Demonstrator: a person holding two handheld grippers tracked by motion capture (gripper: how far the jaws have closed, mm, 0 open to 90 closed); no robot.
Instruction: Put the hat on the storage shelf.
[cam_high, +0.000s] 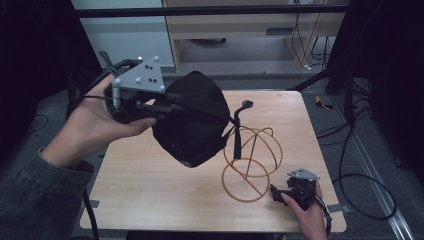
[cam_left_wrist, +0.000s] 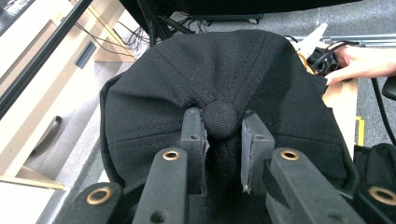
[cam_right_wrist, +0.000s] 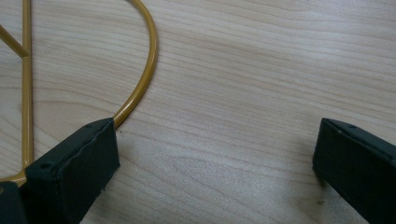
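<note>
A black cap (cam_high: 192, 120) hangs in the air over the table's left half. My left gripper (cam_high: 152, 107) holds it from the left, raised well above the wood. In the left gripper view the jaws are shut on the cap (cam_left_wrist: 224, 70) at its round top button, with the left gripper (cam_left_wrist: 220, 126) pinching the fabric there. A gold wire stand (cam_high: 252, 155) of rings sits right of centre, and the cap's black strap (cam_high: 238, 137) dangles against it. My right gripper (cam_high: 277, 192) rests low by the stand's base ring (cam_right_wrist: 140, 88), open (cam_right_wrist: 215, 154), with bare wood between its fingers.
The wooden table (cam_high: 150, 190) ends close to the right hand. Cables (cam_high: 360, 185) loop on the floor to the right. A light wooden cabinet (cam_high: 240, 30) stands behind the table, and dark frame posts rise at both sides.
</note>
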